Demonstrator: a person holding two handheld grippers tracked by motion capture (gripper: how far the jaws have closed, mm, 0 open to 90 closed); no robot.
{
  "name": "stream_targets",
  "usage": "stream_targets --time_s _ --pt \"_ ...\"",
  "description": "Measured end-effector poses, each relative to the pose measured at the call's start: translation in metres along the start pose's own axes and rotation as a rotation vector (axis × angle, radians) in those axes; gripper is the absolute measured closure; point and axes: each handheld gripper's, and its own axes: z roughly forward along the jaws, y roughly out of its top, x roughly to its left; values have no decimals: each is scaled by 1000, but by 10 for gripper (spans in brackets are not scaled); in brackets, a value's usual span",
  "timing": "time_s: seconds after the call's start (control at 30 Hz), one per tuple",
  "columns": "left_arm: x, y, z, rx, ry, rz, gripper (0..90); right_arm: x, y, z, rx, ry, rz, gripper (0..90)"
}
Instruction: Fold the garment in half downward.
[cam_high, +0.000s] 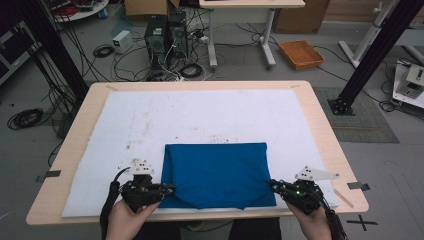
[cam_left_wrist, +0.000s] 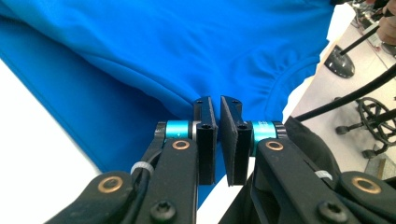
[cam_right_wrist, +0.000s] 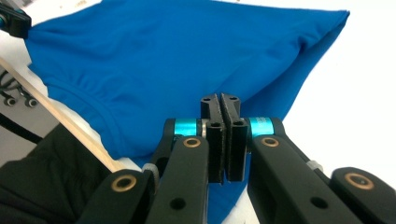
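Both hands enter at the near table edge: left gripper (cam_high: 169, 189) pinches the near-left corner of the folded blue garment (cam_high: 216, 172), right gripper (cam_high: 274, 184) pinches its near-right corner, jaws closed on fabric. Garment lies on the white cloth (cam_high: 200, 115) covering the wooden table (cam_high: 320, 120); beyond, an orange tray (cam_high: 301, 54) sits on the floor.

The folded bright blue fabric garment (cam_left_wrist: 154, 51) runs past the left gripper view's top edge; closed jaws hide its pinched edge.

Plain blue cloth (cam_high: 217, 172) on a stained white mat (cam_high: 150, 120)
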Motion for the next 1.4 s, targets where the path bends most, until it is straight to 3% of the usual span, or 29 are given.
stream_targets --time_s 0.1,0.23,0.43,0.57,0.67,0.87,1.07,1.2,1.4 --pt "2 -4 2 7 20 0 808 -1 -4 3 11 -17 -8 882" --pt "5 -3 1 -10 55 10 626 -6 -2 2 -5 -39 -7 773" --pt "18 10 -1 -61 148 32 501 -18 14 7 -45 -85 -1 675" --pt "33 25 3 -110 230 64 484 -31 31 19 -80 -115 10 636" --pt "47 35 10 -148 266 65 470 -44 45 34 -89 -137 31 624" --pt "80 53 30 -179 318 28 467 -64 67 65 -74 -177 64 612" --pt "105 60 47 -172 358 -31 467 -79 77 86 -46 -238 81 598" --pt "113 58 54 -139 345 -61 473 -87 77 97 -2 -246 113 592" --pt "109 57 61 -79 346 -37 631 -91 74 109 58 -235 114 655"
